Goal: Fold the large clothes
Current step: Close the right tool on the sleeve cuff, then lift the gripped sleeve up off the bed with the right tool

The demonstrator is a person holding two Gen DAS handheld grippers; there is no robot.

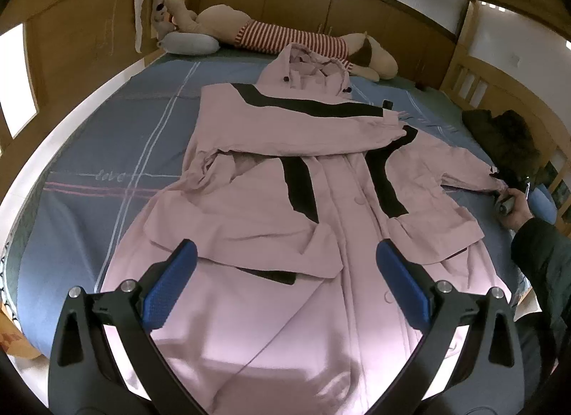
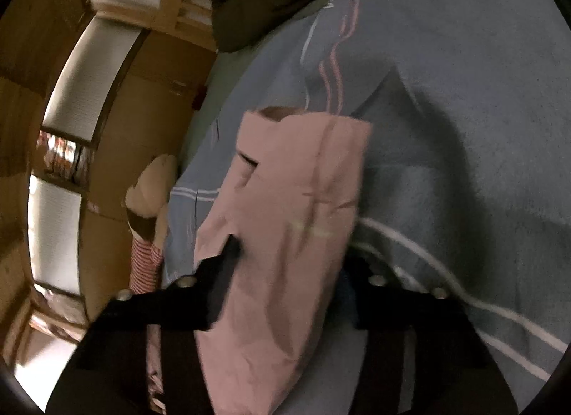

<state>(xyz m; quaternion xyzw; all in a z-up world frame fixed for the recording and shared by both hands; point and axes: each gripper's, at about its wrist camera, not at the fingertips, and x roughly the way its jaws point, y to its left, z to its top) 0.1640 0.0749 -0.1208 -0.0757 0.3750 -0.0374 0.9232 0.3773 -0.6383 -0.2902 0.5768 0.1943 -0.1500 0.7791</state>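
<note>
Coat [image 1: 271, 179] lies face-up on the bed [image 1: 107, 136], one sleeve folded across; right hand-held gripper [image 2: 285, 265] pinches the other sleeve's cuff [image 2: 303, 179], left hand-held gripper [image 1: 285, 283] spread above the hem.

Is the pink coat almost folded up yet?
Not yet, just started. Done: one sleeve of the pink coat already lies folded across the chest. In hand: the right gripper has its jaws shut on the other sleeve's cuff, out at the side on the blue bedsheet. The left gripper hangs open above the hem. Left: fold that sleeve in, then the long body and hood.
</note>
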